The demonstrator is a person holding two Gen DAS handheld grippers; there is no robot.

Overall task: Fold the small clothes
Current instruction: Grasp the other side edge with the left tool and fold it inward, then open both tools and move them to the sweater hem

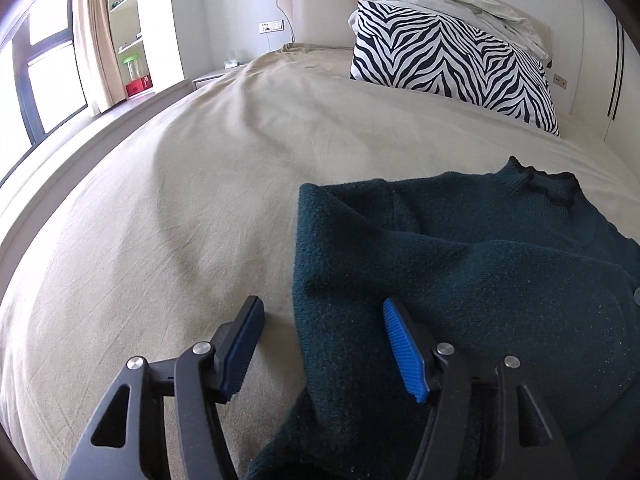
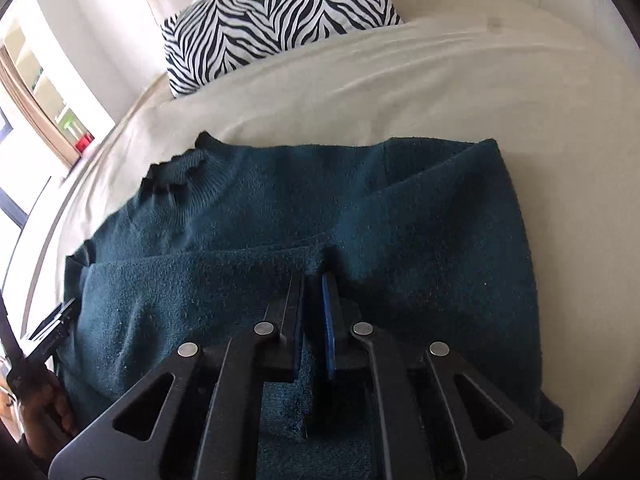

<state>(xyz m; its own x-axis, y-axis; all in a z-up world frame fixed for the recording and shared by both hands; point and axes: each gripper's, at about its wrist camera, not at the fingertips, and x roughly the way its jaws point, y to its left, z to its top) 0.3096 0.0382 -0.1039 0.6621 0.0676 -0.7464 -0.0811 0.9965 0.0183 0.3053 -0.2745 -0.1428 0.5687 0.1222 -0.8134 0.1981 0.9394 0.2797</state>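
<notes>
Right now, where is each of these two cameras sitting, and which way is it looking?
Left wrist: on the left gripper, looking across the bed; its open fingers straddle the sweater edge.
Right wrist: on the right gripper, looking down on the sweater; fingers shut on a fold.
Shared: sweater, zebra pillow, bed.

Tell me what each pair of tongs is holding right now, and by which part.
Right tongs are shut on the dark teal sweater, pinching a raised fold edge near its middle. Left tongs are open, straddling the sweater's side edge, holding nothing.
</notes>
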